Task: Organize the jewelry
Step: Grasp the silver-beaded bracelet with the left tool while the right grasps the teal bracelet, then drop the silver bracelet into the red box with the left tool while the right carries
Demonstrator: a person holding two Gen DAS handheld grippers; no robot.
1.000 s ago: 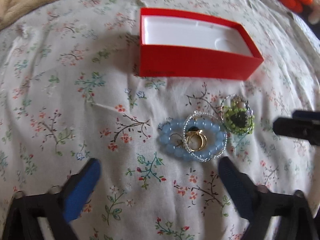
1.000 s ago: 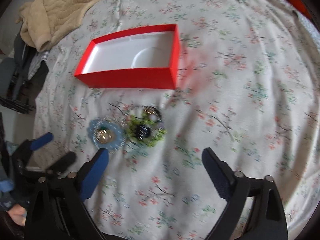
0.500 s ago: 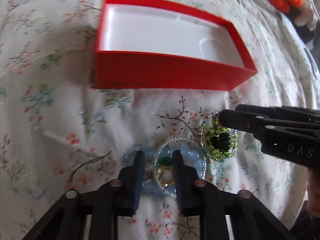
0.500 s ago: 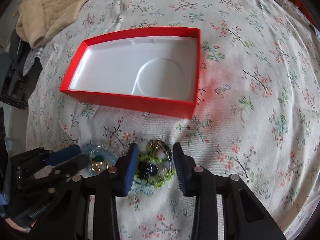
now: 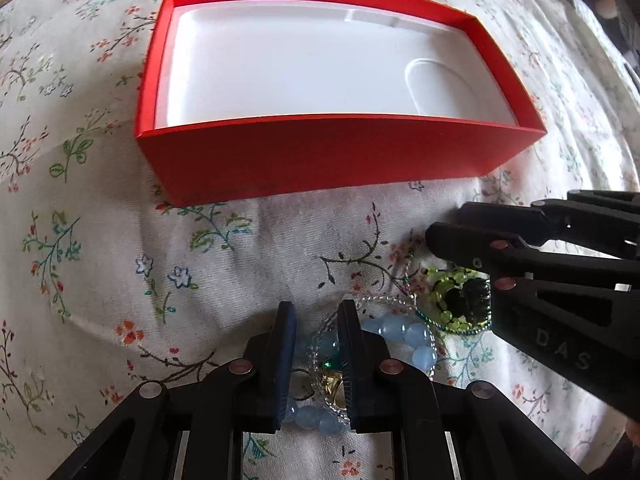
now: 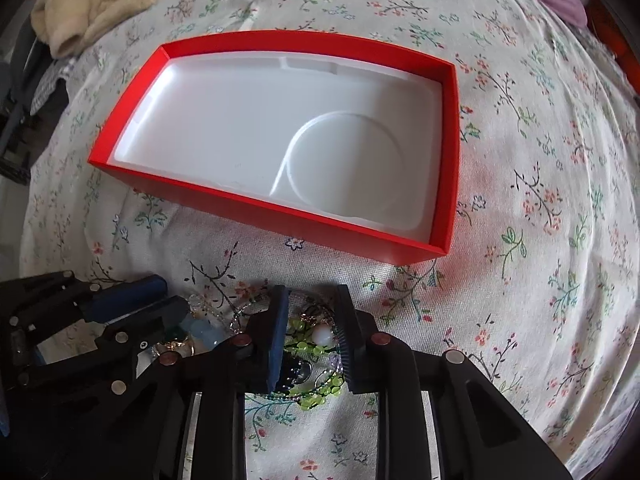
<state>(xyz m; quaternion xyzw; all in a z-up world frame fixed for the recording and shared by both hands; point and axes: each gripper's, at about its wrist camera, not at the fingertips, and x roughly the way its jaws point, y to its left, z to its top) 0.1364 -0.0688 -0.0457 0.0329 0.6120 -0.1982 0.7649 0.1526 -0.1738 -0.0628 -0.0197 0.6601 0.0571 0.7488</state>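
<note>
Tangling was the risk: left tongs [image 5: 316, 360] had just been closing on the blue bead bracelet [image 5: 404, 336], right tongs [image 6: 310, 340] on the adjoining green beaded piece [image 6: 312, 360]; overlapped strands could be dragged short of the red box [image 6: 224, 196] ahead.

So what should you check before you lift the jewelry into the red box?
1. Left gripper around the blue bead bracelet: ok, its jaws have just been closing, with beads and a gold ring between them.
2. Right gripper around the green bead jewelry: ok, jaws just closing on it too.
3. Grip firm enough to lift: cannot tell.
4. Pieces untangled from each other: cannot tell; a clear bead loop lies across both piles.
5. Red box open and free inside: ok, only its white tray shows.
6. Grippers clear of each other: not ok, they sit very close.
</note>
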